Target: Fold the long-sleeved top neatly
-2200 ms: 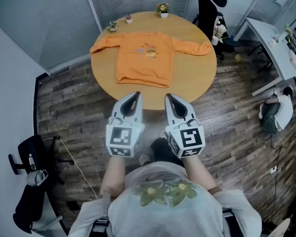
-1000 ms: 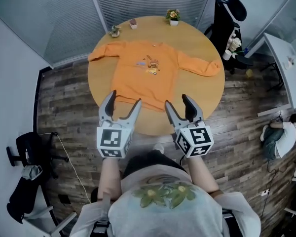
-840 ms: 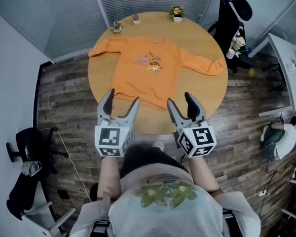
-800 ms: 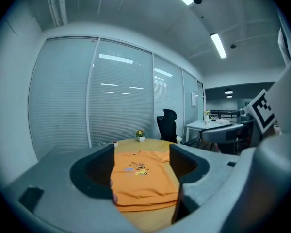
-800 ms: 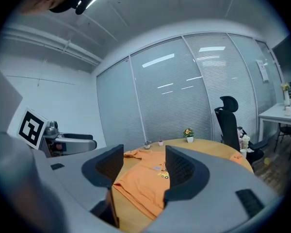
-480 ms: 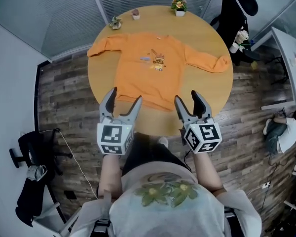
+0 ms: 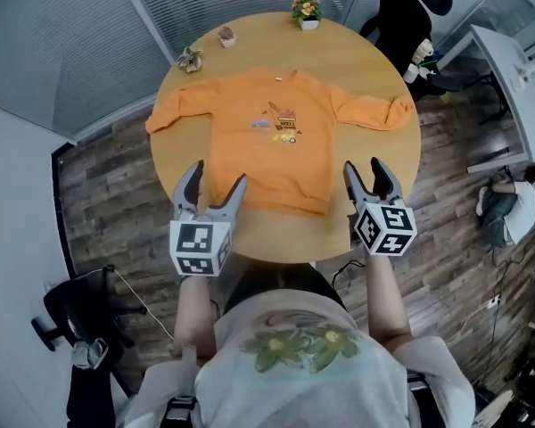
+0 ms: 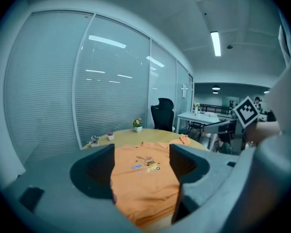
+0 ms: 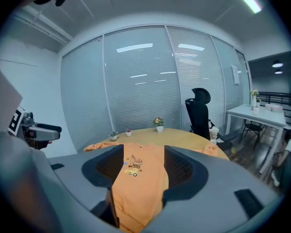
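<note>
Orange top (image 7: pixel 269 145) lies flat on round, seemingly wooden table (image 7: pixel 250 50).

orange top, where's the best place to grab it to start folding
Probably the hem, at its two corners, coming in low from the near edge of the table. The orange top lies flat, print up, hem nearest the person. The open left gripper and right gripper hover near those corners. One jaw would likely need to slide under the cloth.

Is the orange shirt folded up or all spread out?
Spread out. The orange top lies flat on the round table, picture side up, with one sleeve out to each side.
</note>
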The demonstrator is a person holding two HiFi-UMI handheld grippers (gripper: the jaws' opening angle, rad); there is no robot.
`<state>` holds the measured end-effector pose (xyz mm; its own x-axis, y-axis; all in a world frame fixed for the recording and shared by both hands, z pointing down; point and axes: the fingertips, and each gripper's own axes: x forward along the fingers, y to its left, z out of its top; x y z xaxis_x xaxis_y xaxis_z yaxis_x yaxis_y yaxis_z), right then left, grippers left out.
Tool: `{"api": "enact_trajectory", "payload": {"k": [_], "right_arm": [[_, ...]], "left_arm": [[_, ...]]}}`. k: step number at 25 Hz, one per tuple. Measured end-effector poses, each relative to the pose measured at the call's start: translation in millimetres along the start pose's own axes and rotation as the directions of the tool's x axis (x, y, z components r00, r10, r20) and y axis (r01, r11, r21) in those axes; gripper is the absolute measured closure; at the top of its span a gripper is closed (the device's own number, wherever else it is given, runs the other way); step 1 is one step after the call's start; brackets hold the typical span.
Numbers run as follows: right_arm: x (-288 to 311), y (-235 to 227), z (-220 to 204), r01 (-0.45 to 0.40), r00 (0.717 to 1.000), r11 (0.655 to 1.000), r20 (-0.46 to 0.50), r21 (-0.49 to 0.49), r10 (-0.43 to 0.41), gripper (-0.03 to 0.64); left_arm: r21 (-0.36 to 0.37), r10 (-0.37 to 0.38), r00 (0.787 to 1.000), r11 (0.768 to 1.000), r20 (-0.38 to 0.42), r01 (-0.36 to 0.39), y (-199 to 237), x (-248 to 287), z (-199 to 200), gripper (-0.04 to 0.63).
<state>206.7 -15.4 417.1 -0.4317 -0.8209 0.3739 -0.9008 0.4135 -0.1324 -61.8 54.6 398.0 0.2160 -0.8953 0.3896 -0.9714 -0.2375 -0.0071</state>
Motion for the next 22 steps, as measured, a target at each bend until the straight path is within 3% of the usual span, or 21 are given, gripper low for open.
{"api": "enact_trajectory", "payload": {"k": [7, 13, 22], "right_arm": [[23, -49, 3, 0.118, 0.993, 0.993, -0.017, 0.031, -0.117, 0.356], [46, -98, 8, 0.149, 0.988, 0.988, -0.052, 0.041, -0.147, 0.356], [93, -189, 3, 0.199, 0.975, 0.979, -0.109, 0.047, -0.193, 0.356]], "left_arm": [[0.019, -0.048, 0.998, 0.999, -0.026, 0.049, 12, 36, 0, 0.259], [0.008, -0.026, 0.998, 1.000, -0.060, 0.027, 15, 65, 3, 0.259], [0.011, -0.032, 0.993, 0.999, -0.113, 0.033, -15, 110, 9, 0.259]]}}
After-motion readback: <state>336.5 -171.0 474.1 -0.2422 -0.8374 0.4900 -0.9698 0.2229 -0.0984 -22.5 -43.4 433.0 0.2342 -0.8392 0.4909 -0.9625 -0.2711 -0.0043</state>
